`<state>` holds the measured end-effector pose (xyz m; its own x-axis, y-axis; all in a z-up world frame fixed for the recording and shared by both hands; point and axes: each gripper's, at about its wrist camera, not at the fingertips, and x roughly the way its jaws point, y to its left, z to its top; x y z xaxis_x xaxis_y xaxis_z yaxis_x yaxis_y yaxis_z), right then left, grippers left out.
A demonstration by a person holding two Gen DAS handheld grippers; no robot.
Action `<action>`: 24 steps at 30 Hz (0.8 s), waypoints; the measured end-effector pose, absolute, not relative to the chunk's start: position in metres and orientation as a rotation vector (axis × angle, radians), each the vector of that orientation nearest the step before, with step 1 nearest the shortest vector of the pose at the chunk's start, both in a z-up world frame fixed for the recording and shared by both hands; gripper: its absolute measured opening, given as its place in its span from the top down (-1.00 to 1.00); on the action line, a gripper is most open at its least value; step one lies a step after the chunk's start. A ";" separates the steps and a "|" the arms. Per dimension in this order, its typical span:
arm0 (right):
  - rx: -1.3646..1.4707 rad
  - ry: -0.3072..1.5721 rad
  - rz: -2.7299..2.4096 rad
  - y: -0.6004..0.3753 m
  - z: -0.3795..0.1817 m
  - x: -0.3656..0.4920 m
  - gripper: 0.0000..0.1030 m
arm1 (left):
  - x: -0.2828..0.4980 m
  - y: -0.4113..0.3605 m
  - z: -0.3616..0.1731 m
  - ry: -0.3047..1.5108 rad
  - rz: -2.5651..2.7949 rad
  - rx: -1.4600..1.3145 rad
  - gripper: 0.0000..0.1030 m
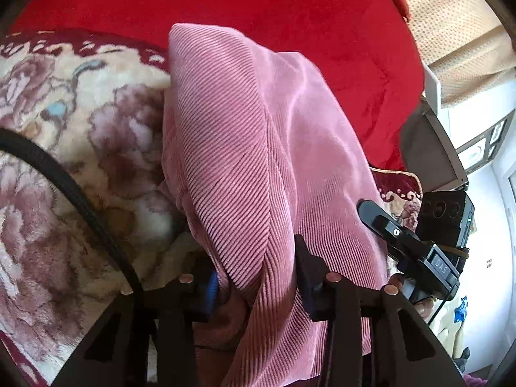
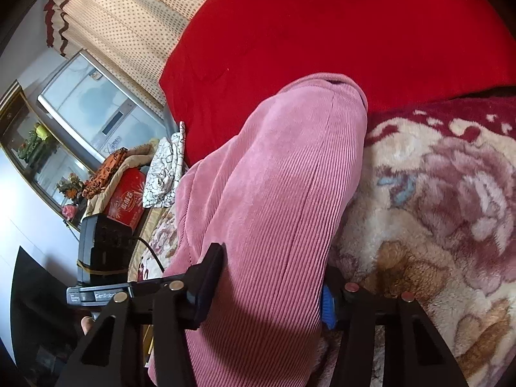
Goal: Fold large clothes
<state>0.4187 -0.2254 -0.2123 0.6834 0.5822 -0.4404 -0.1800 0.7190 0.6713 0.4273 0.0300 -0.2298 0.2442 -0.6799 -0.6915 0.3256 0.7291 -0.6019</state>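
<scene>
A plush floral blanket [image 1: 64, 122] covers the bed, with a red blanket [image 1: 258, 6] behind it, dotted curtains [image 2: 129, 16] and a cabinet with a glass front [image 2: 93, 106] off to the side. A pink corduroy garment [image 1: 245, 148] lies bunched on the floral blanket and runs up between the fingers of both tools. The left gripper [image 1: 258, 277] and the right gripper [image 2: 267, 287] each stand partly closed, pads pressing a thick fold of the pink cloth.

Pink corduroy garment [image 1: 258, 148] cut off at bottom edge, covering left gripper [image 1: 258, 277] pads (contact unclear)
</scene>
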 end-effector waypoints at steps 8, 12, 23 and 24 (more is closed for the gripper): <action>0.606 0.612 0.408 -0.256 -0.186 0.388 0.00 | 0.415 -0.012 -0.210 1.090 -0.787 -0.312 0.25; 0.612 0.576 0.361 -0.282 -0.178 0.364 0.00 | 0.408 -0.043 -0.203 1.086 -0.834 -0.284 0.25; 0.624 0.492 0.274 -0.345 -0.169 0.304 0.00 | 0.388 -0.111 -0.178 1.064 -0.907 -0.189 0.25; 0.623 0.491 0.272 -0.347 -0.169 0.303 0.00 | 0.389 -0.109 -0.175 1.065 -0.905 -0.184 0.25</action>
<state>0.3030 -0.3469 -0.1692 0.8514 0.3854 -0.3559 -0.0970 0.7824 0.6152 0.3888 -0.1093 -0.1750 0.1745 -0.7167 -0.6752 0.5511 0.6394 -0.5362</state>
